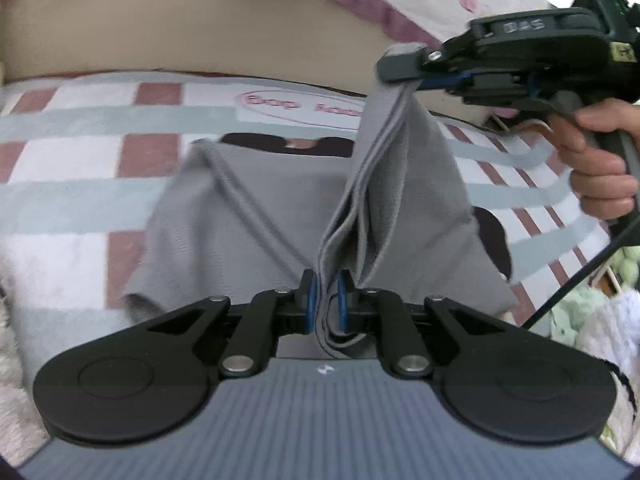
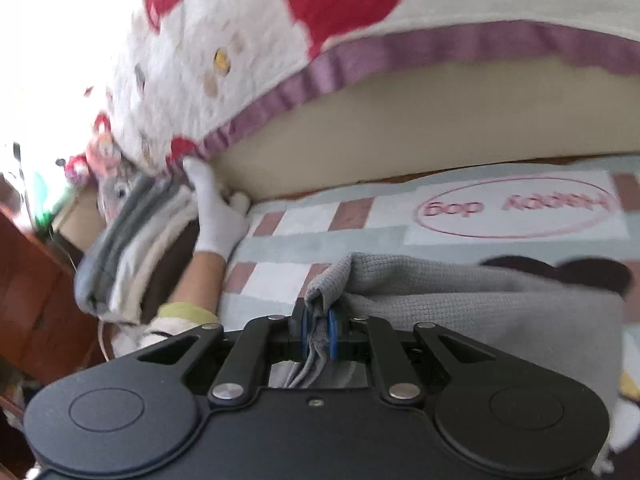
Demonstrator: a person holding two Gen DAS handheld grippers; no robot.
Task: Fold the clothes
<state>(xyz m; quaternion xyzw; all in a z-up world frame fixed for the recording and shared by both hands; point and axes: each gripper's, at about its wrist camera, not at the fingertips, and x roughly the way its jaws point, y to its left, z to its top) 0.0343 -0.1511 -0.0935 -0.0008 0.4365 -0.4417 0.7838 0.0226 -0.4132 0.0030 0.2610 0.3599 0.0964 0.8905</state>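
- The grey cloth [image 1: 256, 216] lies partly on the checked blanket [image 1: 80, 184], below the pink oval label [image 1: 300, 110] printed on it, with one folded edge lifted clear of that blanket.
- The left gripper [image 1: 329, 292] is nipped nearly closed on the stacked layers of that edge; the blue pads [image 1: 313, 292] press the cloth from both sides, so the layers stay together instead of sliding apart.
- The right gripper [image 1: 404, 65], seen from the left wrist camera above and to the right of the label, pinches the other end of the same edge. In its own view the right gripper [image 2: 318, 330] is likewise narrowed onto a bunch of grey cloth.
- With one grip at each end, the edge runs taut between them like a ridge, and the rest of the cloth hangs down from it onto the blanket. That looks like the way to carry one half over the other for a fold.
- A bare hand [image 1: 600, 160] holds the right gripper's handle, to the right of the label.
- A white-gloved hand [image 2: 216, 208] rests left of the label at the edge of the beige mattress [image 2: 400, 136], beside a pile of other fabric [image 2: 132, 240]; whose hand it is I cannot tell.
- The fold seems under way, not yet laid flat.
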